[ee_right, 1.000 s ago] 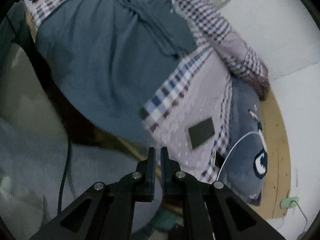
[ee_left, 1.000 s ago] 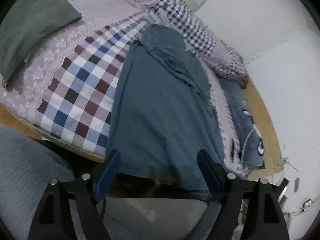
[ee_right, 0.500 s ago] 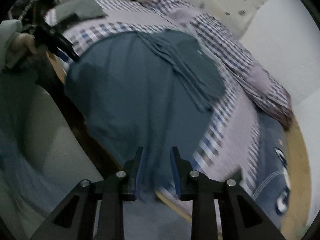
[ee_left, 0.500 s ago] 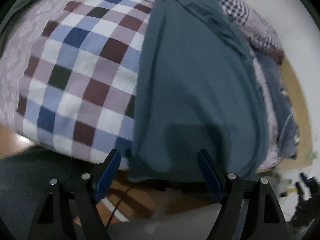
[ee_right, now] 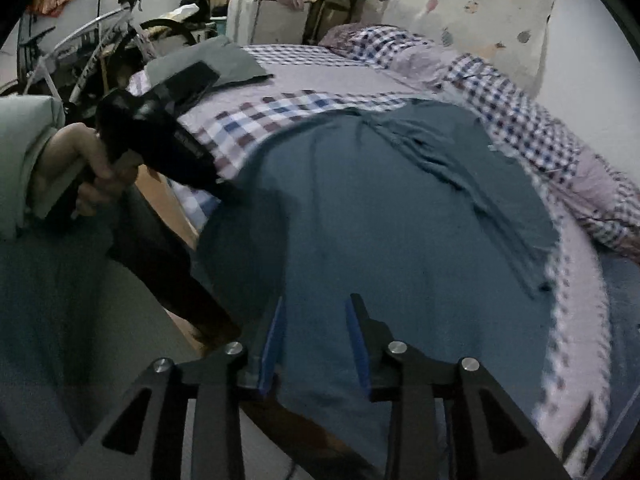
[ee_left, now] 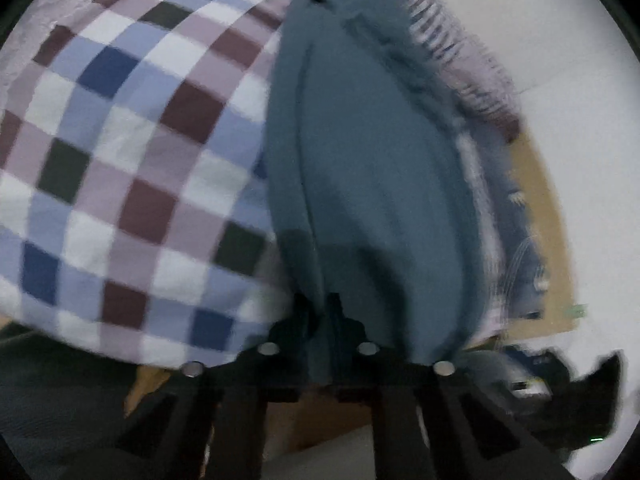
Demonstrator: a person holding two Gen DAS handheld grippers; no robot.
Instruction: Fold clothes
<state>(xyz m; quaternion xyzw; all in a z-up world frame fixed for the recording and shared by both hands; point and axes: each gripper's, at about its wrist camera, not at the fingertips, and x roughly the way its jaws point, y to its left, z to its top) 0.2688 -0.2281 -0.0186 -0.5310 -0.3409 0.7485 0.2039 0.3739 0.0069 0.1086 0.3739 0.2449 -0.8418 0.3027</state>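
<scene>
Teal cloth, a soft matte garment [ee_right: 400,216], lies spread across the near edge of the bed [ee_right: 320,80], its hem hanging over that edge toward the person. It lies long and flat, with a rumpled ridge of folds toward the far end, and one seam runs lengthwise in the left wrist view. Under it is a checked cover [ee_left: 120,160] in white, blue and maroon squares with a lilac lace border.

The left tongs [ee_left: 324,312] are closed on the garment's hem at its left corner, the cloth bunched between them. A hand [ee_right: 92,176] grips their handle. The right tongs [ee_right: 316,332] stand apart, their blue pads on either side of the hem at the bed's near edge, not yet pinching. Holding both hem corners would probably let the person lift the lower part and fold it toward the far end
</scene>
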